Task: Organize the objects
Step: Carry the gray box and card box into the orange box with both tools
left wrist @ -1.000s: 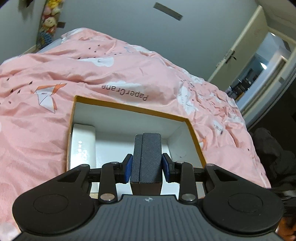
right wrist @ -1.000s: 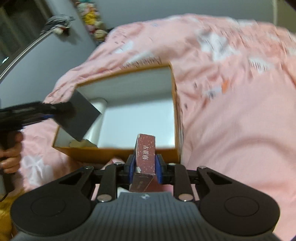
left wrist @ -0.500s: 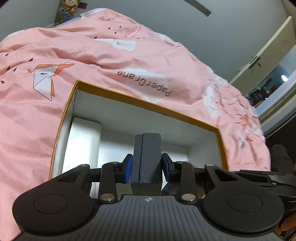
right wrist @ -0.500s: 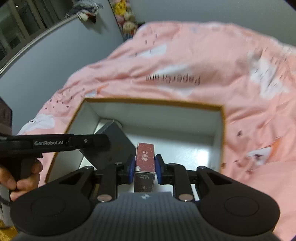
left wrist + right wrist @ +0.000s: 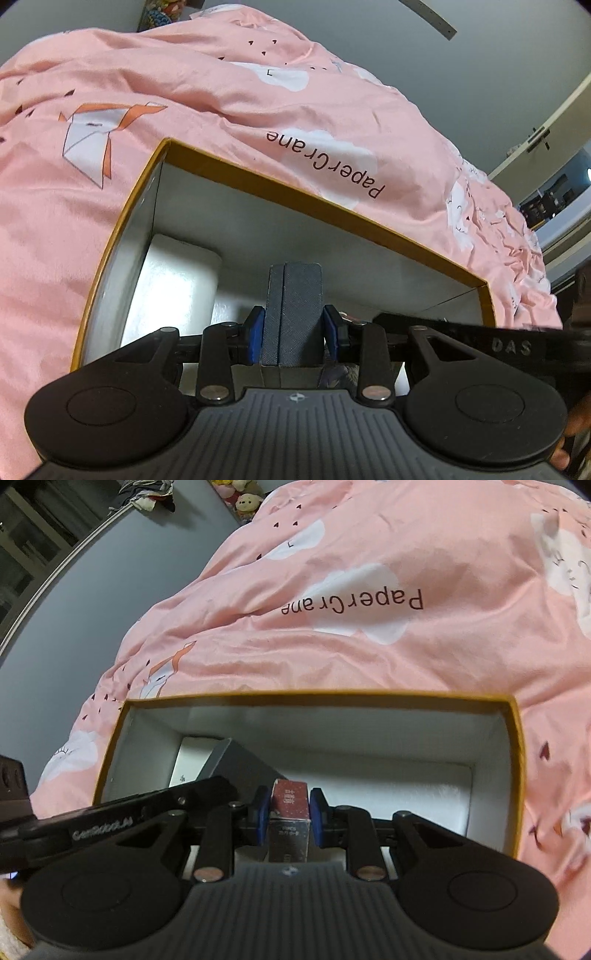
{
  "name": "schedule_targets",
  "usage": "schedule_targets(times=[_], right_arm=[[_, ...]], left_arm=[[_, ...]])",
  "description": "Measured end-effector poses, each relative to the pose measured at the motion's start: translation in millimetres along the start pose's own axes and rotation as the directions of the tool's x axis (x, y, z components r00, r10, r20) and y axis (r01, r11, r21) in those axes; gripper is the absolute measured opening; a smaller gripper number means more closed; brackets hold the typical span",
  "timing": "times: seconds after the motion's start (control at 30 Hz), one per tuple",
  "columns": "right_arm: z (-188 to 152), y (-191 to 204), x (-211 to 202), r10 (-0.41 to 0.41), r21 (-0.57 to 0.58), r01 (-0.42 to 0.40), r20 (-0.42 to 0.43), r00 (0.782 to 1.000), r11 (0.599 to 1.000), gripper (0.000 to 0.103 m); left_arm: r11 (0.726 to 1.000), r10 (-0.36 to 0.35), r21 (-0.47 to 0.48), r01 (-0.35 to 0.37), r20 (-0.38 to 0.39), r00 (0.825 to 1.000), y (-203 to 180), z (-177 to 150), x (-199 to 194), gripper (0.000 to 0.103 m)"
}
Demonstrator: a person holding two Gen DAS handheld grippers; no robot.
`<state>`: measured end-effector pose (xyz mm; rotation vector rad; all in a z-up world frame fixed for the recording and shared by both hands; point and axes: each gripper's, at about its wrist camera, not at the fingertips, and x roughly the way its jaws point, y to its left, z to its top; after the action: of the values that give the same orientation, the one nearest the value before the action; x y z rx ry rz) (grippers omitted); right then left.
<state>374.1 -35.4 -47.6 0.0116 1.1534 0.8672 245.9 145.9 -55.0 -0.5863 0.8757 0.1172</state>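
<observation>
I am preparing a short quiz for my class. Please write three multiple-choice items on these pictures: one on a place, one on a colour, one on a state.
1. Where does the white box lie?
A. Inside the open box, along its left wall
B. On the floor
C. On a shelf

2. What colour is the rim of the open box?
A. Blue
B. Orange-brown
C. Green

3. What is the state of the right gripper?
A. Open and empty
B. Shut on a small red carton
C. Shut on a spoon

Key: 1 A, it lies flat against the left inner wall; 2 B, the top edge is orange-brown; 3 B, both blue pads press on the carton.
</observation>
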Motion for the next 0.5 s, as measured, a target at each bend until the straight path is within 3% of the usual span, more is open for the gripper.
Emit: schedule_targets(times=[0.1,0.17,0.23,0.27,0.5], right_arm=[[6,-3,6,-0.021,-0.012,0.021,-0.002,1.000,1.000,0.024],[8,-2,10,-0.048,-0.040,0.048,0.005,0.999,0.998,0.024],[8,0,15,-0.082,-0.078,0.082,0.009,0.997,0.994,0.008],[8,0,17,-0.094,-0.090,0.094,0.006,0.996,0.991,0.008],[3,1,20,-0.152,-0.162,0.150,0.001,0.988,0.975,0.012]], left_arm=[[0.995,0.087,0.060,-0.084,-0.060,0.994,-5,1,5,0.046],[0.991,0.097,0.094,-0.091,-0.063,0.993,-6,1,5,0.048],[0.986,0.121,0.122,-0.112,-0.075,0.990,-10,1,6,0.049],[0.981,0.140,0.144,-0.127,-0.081,0.987,-12,1,7,0.051],[0.904,0.259,0.377,-0.203,-0.103,0.961,-34,-6,10,0.059]])
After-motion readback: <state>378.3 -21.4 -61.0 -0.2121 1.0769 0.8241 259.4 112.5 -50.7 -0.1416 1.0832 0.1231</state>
